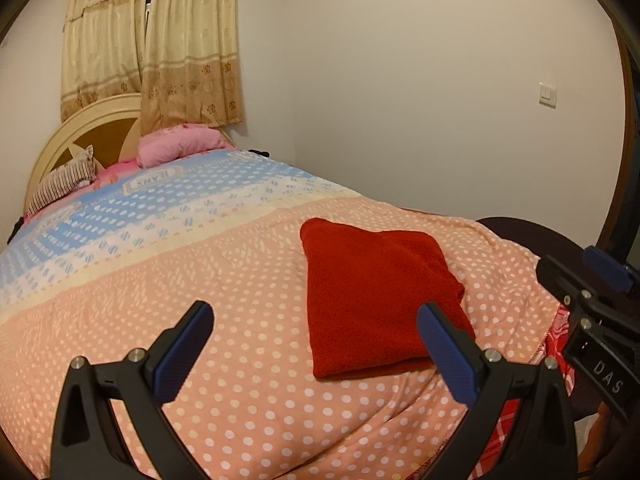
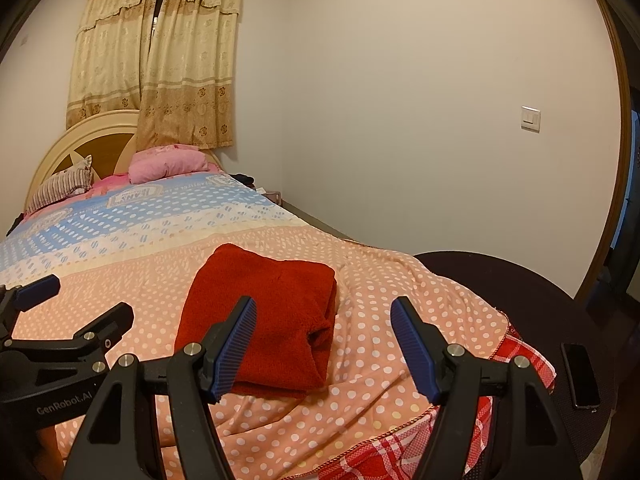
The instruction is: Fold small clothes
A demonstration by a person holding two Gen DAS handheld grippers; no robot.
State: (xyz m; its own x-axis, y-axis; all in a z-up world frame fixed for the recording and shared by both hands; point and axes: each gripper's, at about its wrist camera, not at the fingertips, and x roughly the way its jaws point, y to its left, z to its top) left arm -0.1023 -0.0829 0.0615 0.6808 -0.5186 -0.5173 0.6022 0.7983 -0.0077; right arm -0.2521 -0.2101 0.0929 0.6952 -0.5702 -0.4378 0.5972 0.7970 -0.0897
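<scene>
A folded red garment [image 1: 380, 292] [image 2: 264, 312] lies flat on the polka-dot blanket [image 1: 240, 280] near the bed's foot, with a folded edge along its right side. My left gripper [image 1: 314, 310] hovers open just short of its near edge, to the garment's left, with nothing between the blue pads. My right gripper [image 2: 325, 303] is open too; its left finger [image 2: 234, 344] overlaps the garment's near edge in this view, and its right finger is over bare blanket. Neither grips the cloth. Each gripper shows in the other's view: the right one [image 1: 580, 276], the left one [image 2: 80, 300].
The blanket [image 2: 380, 360] hangs over the bed corner above a red plaid sheet [image 2: 400, 452]. A dark round table [image 2: 500, 280] with a black phone [image 2: 580, 376] stands right of the bed. Pillows [image 1: 180, 144] and a headboard [image 1: 60, 140] lie at the far end, walls behind.
</scene>
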